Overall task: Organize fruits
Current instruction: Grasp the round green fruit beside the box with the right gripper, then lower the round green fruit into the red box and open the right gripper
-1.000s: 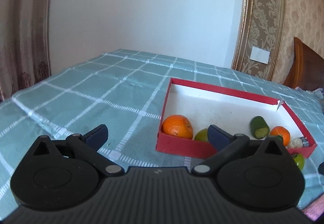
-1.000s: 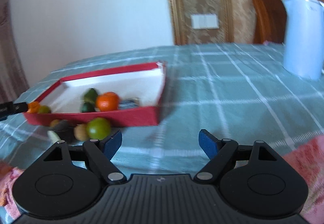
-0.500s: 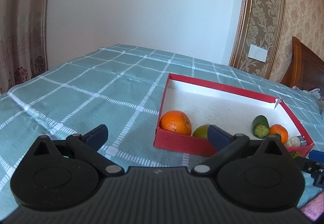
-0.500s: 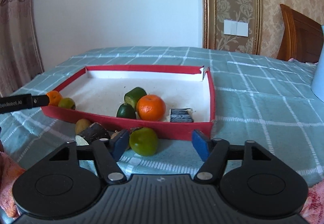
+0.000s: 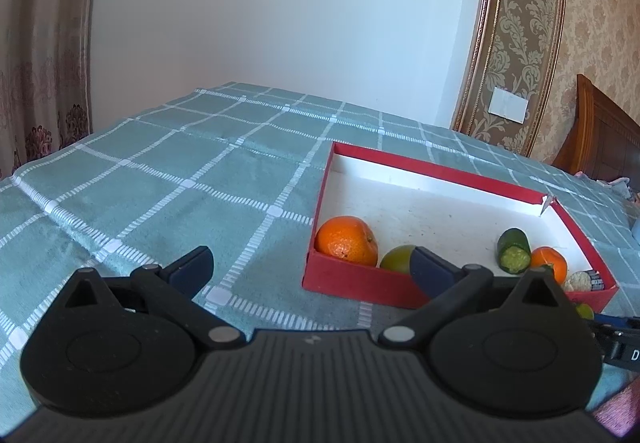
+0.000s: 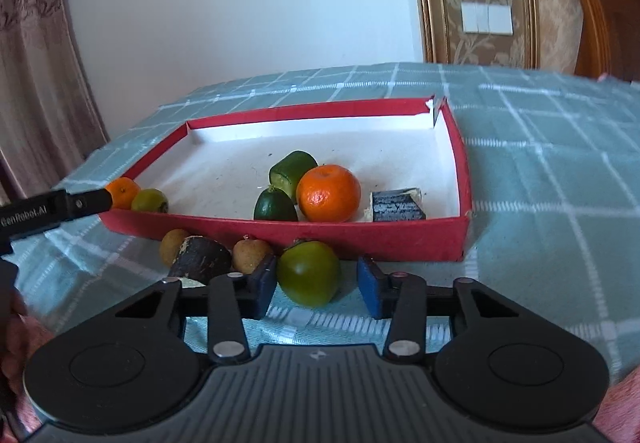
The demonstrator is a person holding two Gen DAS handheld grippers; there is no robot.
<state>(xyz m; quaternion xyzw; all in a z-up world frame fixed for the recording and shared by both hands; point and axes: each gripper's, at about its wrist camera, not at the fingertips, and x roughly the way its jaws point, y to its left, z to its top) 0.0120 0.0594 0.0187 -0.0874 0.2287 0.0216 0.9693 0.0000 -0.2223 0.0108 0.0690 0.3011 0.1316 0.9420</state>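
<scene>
A red box [image 6: 384, 239] with a white floor lies on the checked cloth; it also shows in the left wrist view [image 5: 360, 283]. In it are an orange [image 6: 329, 193], cucumber pieces [image 6: 292, 171], a small dark green fruit [image 6: 276, 206], a second orange [image 5: 346, 241] and a yellow-green fruit [image 5: 398, 259]. A green fruit [image 6: 309, 273] lies on the cloth in front of the box, between the open fingers of my right gripper [image 6: 317, 287]. My left gripper [image 5: 308, 265] is open and empty, left of the box.
Two small brown fruits [image 6: 250, 255] and a dark cut piece [image 6: 200, 261] lie on the cloth left of the green fruit. A dark wrapped block [image 6: 396, 205] lies in the box. The left gripper's finger [image 6: 64, 205] reaches in from the left.
My right gripper has moved forward and down, so the green fruit now sits between its fingers. The left gripper has barely moved.
</scene>
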